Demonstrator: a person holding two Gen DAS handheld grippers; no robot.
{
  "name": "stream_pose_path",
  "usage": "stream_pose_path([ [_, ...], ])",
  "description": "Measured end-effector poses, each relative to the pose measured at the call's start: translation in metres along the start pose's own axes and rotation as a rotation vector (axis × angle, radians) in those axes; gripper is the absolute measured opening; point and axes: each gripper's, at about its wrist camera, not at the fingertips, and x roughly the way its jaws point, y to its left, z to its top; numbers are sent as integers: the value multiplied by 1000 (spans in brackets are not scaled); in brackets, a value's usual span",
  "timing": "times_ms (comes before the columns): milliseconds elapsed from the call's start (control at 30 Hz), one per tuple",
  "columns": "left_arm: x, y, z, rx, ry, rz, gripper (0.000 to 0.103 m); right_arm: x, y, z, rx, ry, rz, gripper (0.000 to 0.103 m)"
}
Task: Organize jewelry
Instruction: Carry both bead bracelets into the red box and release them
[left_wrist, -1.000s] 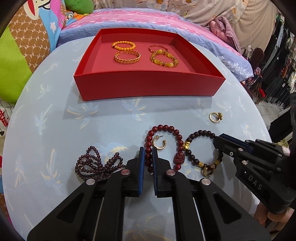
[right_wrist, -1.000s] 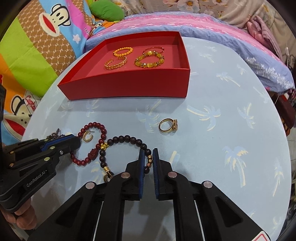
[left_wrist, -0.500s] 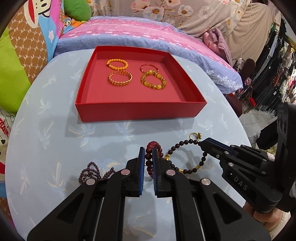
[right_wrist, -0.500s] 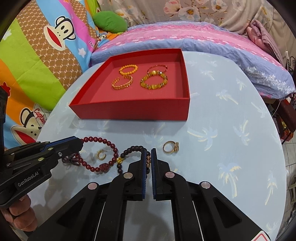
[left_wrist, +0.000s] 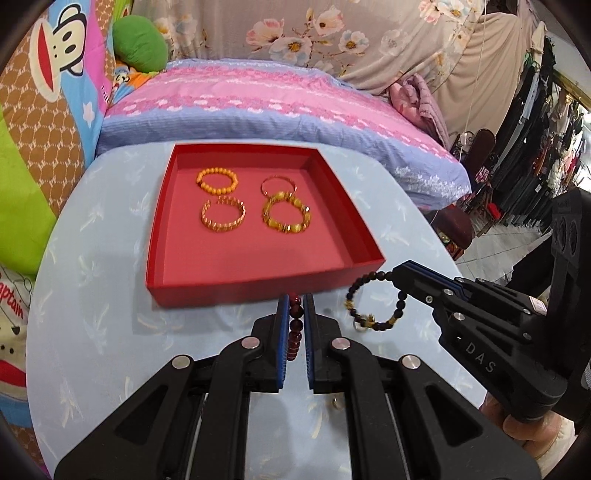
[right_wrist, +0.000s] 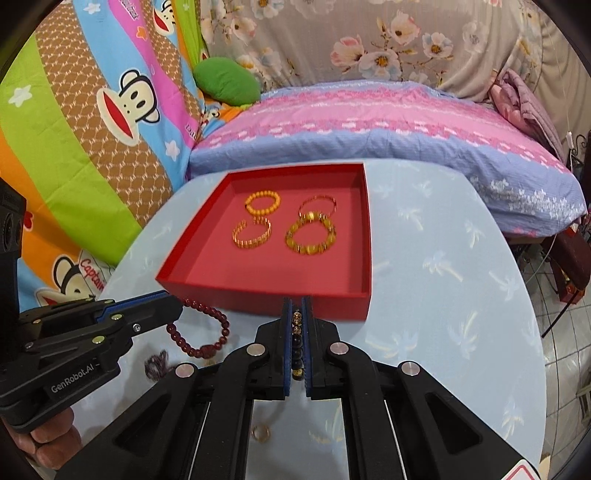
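Note:
My left gripper (left_wrist: 294, 301) is shut on a dark red bead bracelet (left_wrist: 294, 328) and holds it above the table, just before the red tray (left_wrist: 258, 288). The bracelet hangs from it in the right wrist view (right_wrist: 207, 332). My right gripper (right_wrist: 296, 302) is shut on a black bead bracelet with gold charms (right_wrist: 297, 343), which dangles in the left wrist view (left_wrist: 373, 306). The tray (right_wrist: 266, 293) holds several gold and amber bracelets at its back (left_wrist: 255, 206).
The round table has a light blue cloth (left_wrist: 92, 295). A gold ring (right_wrist: 260, 432) and a dark purple bead strand (right_wrist: 157, 363) lie on it below the grippers. A bed with pink and blue bedding (right_wrist: 369, 122) is behind the table.
Both grippers have lifted off the table with their bracelets and moved forward to the tray's near wall. The ring, hoop and purple strand stayed on the cloth.

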Motion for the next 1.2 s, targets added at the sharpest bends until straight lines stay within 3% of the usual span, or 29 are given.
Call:
stream_pose_path([
  [367, 7, 1, 57, -25, -75, -73, 7, 17, 6, 51, -11, -59, 12, 5],
  [567, 46, 24, 63, -116, -30, -151, 7, 51, 2, 56, 51, -5, 66, 5],
  [667, 68, 37, 58, -155, 15, -155, 7, 72, -1, 49, 73, 42, 70, 5],
  [867, 98, 60, 40, -167, 70, -33, 7, 92, -10, 37, 76, 90, 28, 5],
  [1067, 104, 65, 34, -85, 75, 160, 8, 100, -15, 34, 66, 100, -8, 5],
  [1200, 108, 63, 31, -24, 78, 233, 8, 104, -11, 32, 42, 102, -28, 5],
])
